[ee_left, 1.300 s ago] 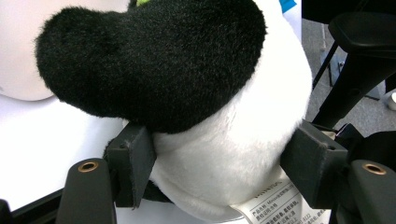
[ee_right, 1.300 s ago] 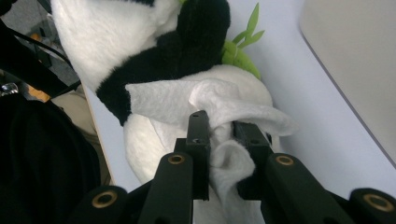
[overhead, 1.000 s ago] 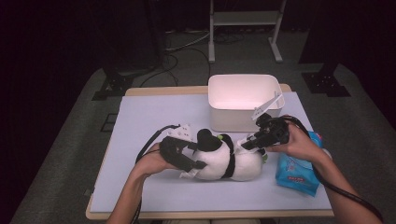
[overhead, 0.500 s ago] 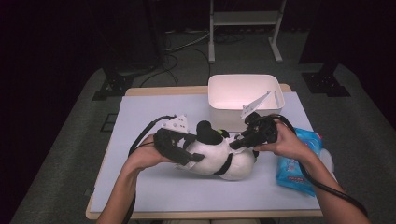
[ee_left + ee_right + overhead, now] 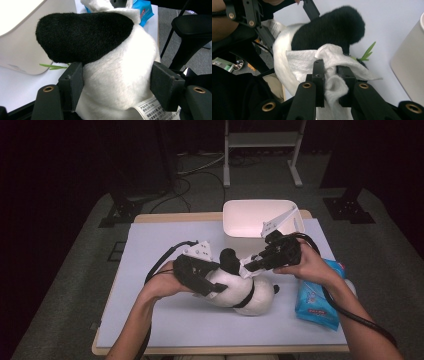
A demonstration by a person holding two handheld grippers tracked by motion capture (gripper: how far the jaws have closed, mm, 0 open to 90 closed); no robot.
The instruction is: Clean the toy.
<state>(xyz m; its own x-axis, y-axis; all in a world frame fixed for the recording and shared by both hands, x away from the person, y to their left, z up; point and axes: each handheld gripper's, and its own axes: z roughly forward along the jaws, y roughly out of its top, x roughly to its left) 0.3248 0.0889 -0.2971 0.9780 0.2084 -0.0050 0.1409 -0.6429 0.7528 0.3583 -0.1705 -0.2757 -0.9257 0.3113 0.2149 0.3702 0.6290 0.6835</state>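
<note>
Panda plush point(image 5: 239, 289) lies on its side near the front middle of the tabletop point(image 5: 160, 245), white body with black limbs and a black band around it. Nearest the person, the left tongs point(image 5: 212, 287) grip its white body from the left; in the left gripper view the two black pads press into the fur on either side, with a printed fabric label point(image 5: 152, 110) hanging just below and a black furry limb point(image 5: 82, 36) above. From the other side the right tongs point(image 5: 246, 265) are drawn in narrow on a white wipe point(image 5: 332, 65); the right gripper view shows the crumpled sheet pinched between the jaws and draped against the plush beside its black limb, where a small green leaf sprig point(image 5: 366, 53) sticks out. To the person's right, just beside the plush and under the right forearm, lies a blue pack of wipes point(image 5: 315, 300). Farther back, a white tub point(image 5: 250, 217) stands at the far edge of the tabletop, close behind the right tongs. Beyond the tabletop, on the dark floor, are cables and the legs of a light metal stand point(image 5: 262, 140)
</note>
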